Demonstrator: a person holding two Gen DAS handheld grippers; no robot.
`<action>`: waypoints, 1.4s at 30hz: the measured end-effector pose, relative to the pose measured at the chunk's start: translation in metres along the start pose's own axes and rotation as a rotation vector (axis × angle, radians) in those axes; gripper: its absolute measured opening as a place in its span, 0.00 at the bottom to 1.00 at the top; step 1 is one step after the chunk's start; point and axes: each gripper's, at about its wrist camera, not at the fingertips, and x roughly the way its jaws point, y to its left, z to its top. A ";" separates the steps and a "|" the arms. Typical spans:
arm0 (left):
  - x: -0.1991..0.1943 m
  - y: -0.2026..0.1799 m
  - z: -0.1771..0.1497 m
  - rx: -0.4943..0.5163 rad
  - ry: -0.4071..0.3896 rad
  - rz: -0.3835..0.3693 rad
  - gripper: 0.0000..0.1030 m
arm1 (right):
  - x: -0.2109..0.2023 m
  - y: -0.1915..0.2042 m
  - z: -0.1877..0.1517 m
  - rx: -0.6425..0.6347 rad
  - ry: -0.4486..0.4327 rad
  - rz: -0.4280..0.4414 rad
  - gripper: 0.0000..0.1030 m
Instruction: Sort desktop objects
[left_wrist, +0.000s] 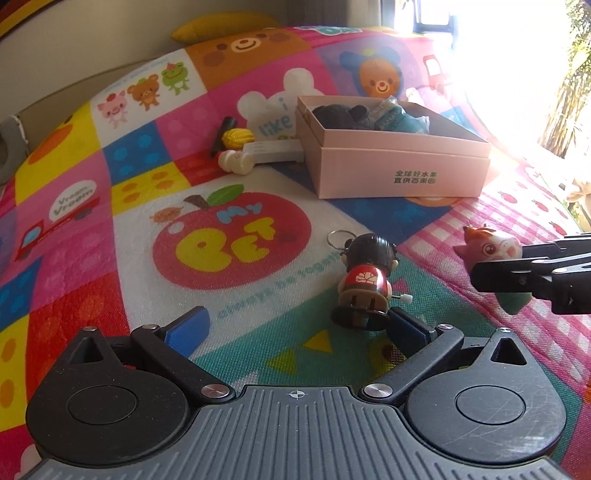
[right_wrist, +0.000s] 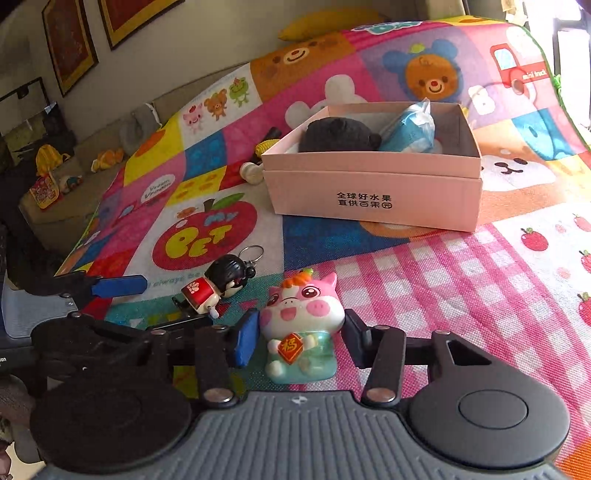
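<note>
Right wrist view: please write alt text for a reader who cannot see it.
The right gripper clamps a pink pig toy above a colourful play mat. Behind it stands an open pink box; at left, a doll keychain lies by the left gripper.

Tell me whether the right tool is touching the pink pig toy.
Touching. In the right wrist view, the right tool has both fingers pressed against the sides of the pink pig toy, with no gap visible on either side.

Cartoon mat (right_wrist: 461, 280); pink box (right_wrist: 373, 195), wind-up doll (left_wrist: 365, 280)
</note>
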 end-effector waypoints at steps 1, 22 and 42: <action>-0.001 -0.001 0.001 -0.006 0.000 -0.009 1.00 | -0.006 -0.003 -0.003 -0.003 -0.017 -0.022 0.47; 0.011 -0.034 0.023 0.018 -0.019 -0.099 0.41 | -0.022 -0.027 -0.022 0.039 -0.069 -0.139 0.47; -0.088 -0.054 0.073 0.197 -0.307 -0.137 0.36 | -0.120 0.000 0.036 -0.070 -0.206 -0.125 0.46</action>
